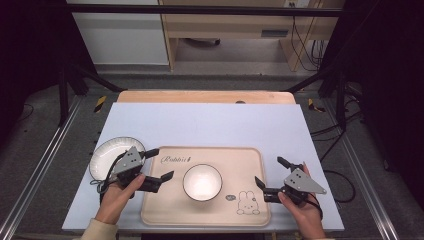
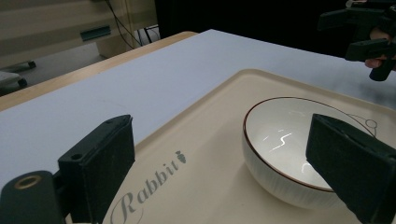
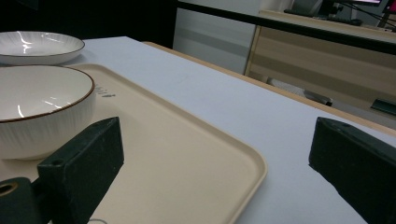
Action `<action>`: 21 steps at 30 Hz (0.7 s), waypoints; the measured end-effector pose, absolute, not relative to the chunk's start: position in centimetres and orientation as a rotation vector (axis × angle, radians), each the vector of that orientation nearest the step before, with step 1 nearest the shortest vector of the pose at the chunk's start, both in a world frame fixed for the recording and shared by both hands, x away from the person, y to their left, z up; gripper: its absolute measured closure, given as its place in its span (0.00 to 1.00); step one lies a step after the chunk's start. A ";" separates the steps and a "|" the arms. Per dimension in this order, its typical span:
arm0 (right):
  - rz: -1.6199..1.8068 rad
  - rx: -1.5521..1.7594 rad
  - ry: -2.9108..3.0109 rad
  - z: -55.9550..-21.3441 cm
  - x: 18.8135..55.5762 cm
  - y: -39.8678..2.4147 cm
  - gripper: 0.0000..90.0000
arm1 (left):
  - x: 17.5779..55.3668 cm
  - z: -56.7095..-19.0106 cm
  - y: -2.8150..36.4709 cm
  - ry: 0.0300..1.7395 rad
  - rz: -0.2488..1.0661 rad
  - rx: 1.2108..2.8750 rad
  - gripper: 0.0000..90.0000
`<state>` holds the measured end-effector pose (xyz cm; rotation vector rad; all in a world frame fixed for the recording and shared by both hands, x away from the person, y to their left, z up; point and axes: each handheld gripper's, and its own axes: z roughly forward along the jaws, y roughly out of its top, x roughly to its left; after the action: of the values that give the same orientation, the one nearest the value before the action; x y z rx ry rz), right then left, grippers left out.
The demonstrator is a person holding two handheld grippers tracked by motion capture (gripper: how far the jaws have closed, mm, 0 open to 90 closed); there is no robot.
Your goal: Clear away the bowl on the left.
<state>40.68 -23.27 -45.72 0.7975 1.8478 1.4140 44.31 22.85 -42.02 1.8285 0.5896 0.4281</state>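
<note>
A white bowl (image 1: 202,181) with a dark rim stands in the middle of a beige tray (image 1: 165,207) printed with "Rabbit" and a rabbit drawing. The bowl (image 2: 285,140) appears empty, and it sits at the left in the right gripper view (image 3: 39,109). My left gripper (image 1: 161,163) is open over the tray's left edge, jaws pointing right toward the bowl. My right gripper (image 1: 270,172) is open just off the tray's right edge (image 3: 254,172). A white plate (image 1: 107,155) lies left of the tray, partly under my left hand, and shows far off in the right gripper view (image 3: 39,45).
The tray rests on a pale blue-white mat (image 1: 210,125) covering a wooden table (image 1: 200,96). The mat's far half is bare. Black frame posts and cables stand around the table, and wooden furniture (image 1: 240,25) is behind it.
</note>
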 end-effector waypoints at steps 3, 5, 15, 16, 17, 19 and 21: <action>1.415 0.798 1.847 -45.7 40.7 -23.3 0.04 | 44.1 -42.4 23.6 0.606 0.433 1.817 0.09; 1.414 0.796 1.848 -45.7 40.7 -23.3 0.04 | 44.0 -42.6 24.0 0.615 0.440 1.814 0.09; 1.417 0.796 1.842 -45.7 40.6 -23.4 0.04 | 43.6 -42.8 25.4 0.623 0.468 1.783 0.09; 1.417 0.795 1.841 -45.6 40.6 -23.4 0.04 | 43.5 -42.8 25.5 0.622 0.471 1.782 0.09; 1.418 0.795 1.841 -45.6 40.6 -23.4 0.04 | 43.5 -42.8 25.7 0.620 0.474 1.783 0.09; 1.419 0.795 1.839 -45.6 40.6 -23.4 0.04 | 43.3 -42.9 26.1 0.621 0.481 1.782 0.09; 1.419 0.795 1.840 -45.6 40.6 -23.5 0.04 | 43.2 -43.0 26.5 0.627 0.487 1.774 0.09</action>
<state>40.62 -23.46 -45.62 0.7950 1.8397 1.4188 43.19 26.46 -43.01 1.7744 0.6268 0.4871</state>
